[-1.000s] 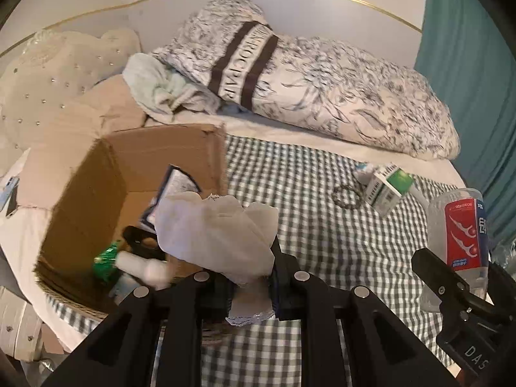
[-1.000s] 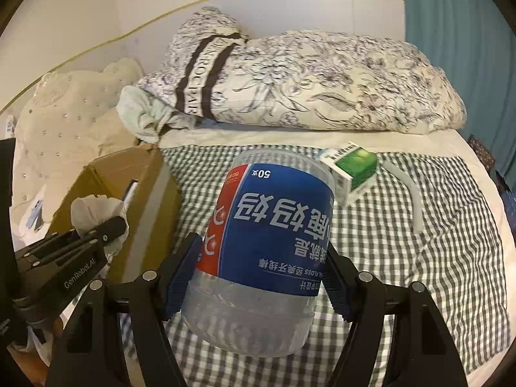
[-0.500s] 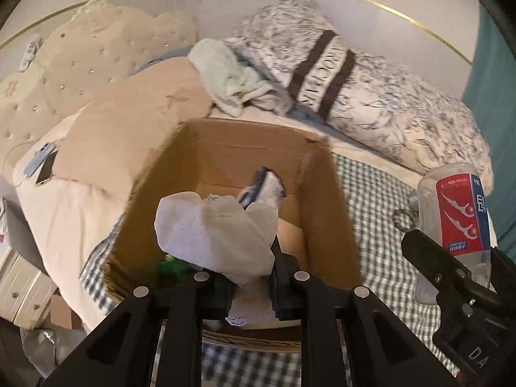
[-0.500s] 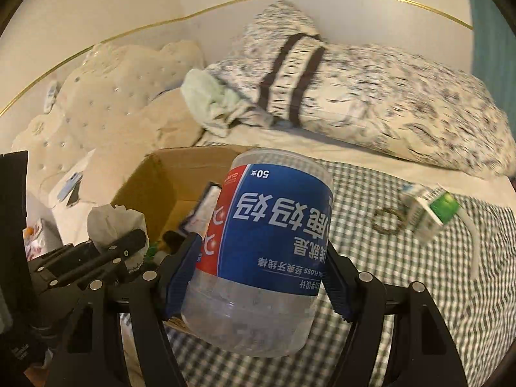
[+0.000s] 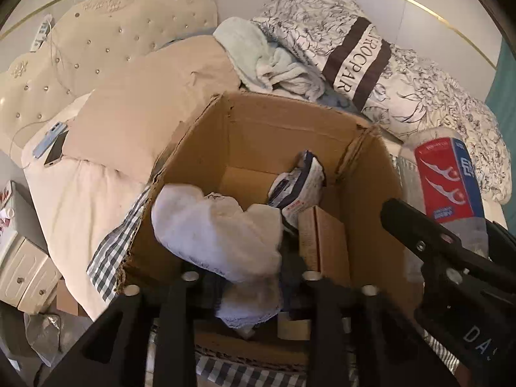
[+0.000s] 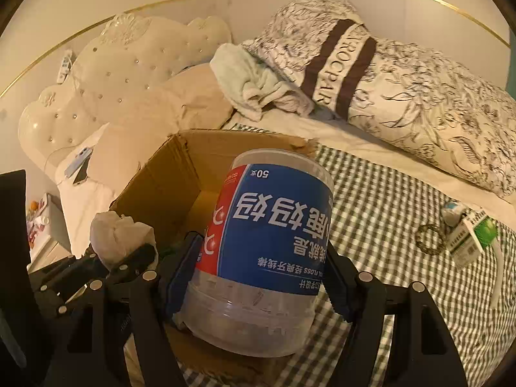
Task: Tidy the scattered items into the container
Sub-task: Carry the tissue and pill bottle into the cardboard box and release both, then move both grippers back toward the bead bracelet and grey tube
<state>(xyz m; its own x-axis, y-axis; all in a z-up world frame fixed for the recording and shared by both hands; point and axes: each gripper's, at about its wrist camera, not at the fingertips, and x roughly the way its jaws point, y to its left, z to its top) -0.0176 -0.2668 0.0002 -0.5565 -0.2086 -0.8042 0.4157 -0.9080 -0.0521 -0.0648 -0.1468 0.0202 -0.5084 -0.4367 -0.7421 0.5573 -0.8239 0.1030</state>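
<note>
My left gripper [image 5: 248, 277] is shut on a crumpled white tissue [image 5: 216, 232] and holds it over the near edge of the open cardboard box [image 5: 258, 129]. The box holds a blue-and-white packet [image 5: 300, 187] and a small brown carton [image 5: 325, 242]. My right gripper [image 6: 258, 277] is shut on a clear plastic jar with a blue-and-red label [image 6: 274, 232], held upside down above the box's right side [image 6: 167, 180]. The jar [image 5: 448, 187] and the tissue [image 6: 119, 235] each show in the other wrist view.
A green-and-white carton [image 6: 467, 238], a dark hair ring [image 6: 429, 238] and a white tube lie on the checked blanket [image 6: 387, 200] to the right. Patterned pillows [image 5: 371, 64], a pale towel [image 5: 267, 58] and a tufted headboard [image 5: 96, 48] lie behind. A phone [image 5: 51, 145] rests at left.
Both grippers have moved left and forward with their loads, from over the checked blanket to above the box. The box now fills the middle of the left wrist view.
</note>
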